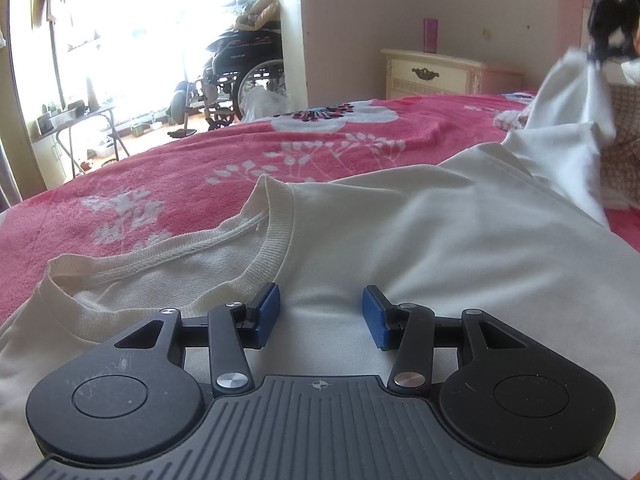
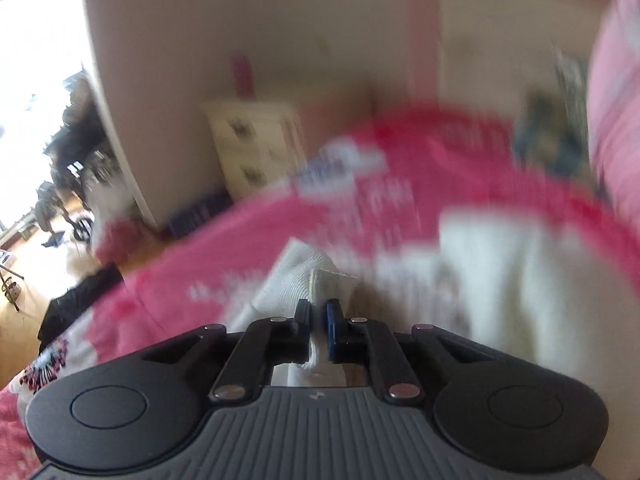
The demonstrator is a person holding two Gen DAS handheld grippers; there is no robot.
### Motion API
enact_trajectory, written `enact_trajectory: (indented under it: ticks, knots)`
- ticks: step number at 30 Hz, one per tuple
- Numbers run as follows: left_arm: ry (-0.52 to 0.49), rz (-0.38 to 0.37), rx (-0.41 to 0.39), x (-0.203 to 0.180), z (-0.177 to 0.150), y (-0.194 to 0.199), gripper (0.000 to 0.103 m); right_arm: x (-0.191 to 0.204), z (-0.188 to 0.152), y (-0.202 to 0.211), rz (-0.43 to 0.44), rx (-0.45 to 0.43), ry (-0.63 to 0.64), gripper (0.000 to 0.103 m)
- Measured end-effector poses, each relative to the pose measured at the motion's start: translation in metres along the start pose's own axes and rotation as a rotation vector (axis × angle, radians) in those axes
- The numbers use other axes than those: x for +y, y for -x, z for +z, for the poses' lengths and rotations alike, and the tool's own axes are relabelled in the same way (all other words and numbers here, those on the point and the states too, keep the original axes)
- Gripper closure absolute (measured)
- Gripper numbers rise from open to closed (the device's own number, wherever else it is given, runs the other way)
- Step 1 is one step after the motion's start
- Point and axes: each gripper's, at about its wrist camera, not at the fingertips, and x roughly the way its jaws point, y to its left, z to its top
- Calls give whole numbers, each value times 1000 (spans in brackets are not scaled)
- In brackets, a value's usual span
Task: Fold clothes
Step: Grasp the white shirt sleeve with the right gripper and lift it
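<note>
From the left wrist view, the left claw [image 1: 321, 312] sits low over a white T-shirt [image 1: 400, 240], its blue-padded fingers [image 1: 267, 315] spread wide with nothing between them. The shirt lies flat on a bed under a pink floral blanket [image 1: 200, 160], its ribbed collar [image 1: 276, 240] just ahead and left of the claw. Toward the bed's far right corner one sleeve [image 1: 576, 120] is lifted off the blanket, its end held up by the right claw [image 1: 612, 28], which shows as a dark blur at the upper right edge. Beyond the far edge of the bed stand a cream nightstand [image 1: 432, 72] with a magenta cup [image 1: 430, 35] on top, and a wheelchair [image 1: 244, 76] by the bright window.

The right wrist view is heavily blurred. The right claw [image 2: 318, 318] has its fingers pressed close on a fold of white sleeve fabric [image 2: 316, 276], which stands up between the pads and trails down behind them. Below lies the pink blanket [image 2: 420, 160], with the rest of the white shirt [image 2: 520, 280] spread to the right. The nightstand [image 2: 256, 144] appears past the bed's far edge against the wall.
</note>
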Motion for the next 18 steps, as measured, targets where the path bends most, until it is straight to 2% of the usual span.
enact_trajectory:
  ticks: [3,7,12,18]
  knots:
    - [0,0,0,0,0,0,57,-5,23,18,-23,-95,-7,94]
    - [-1,0,1,0,0,-1,57,-19,47,32,-41,-158,-48,94]
    - [-8,5,4,-1,1,0,57,-29,56,43,-22,-169,-70,94]
    - [-33,8,18,-3,7,-2,56,-7,40,113,234,-165,25,94]
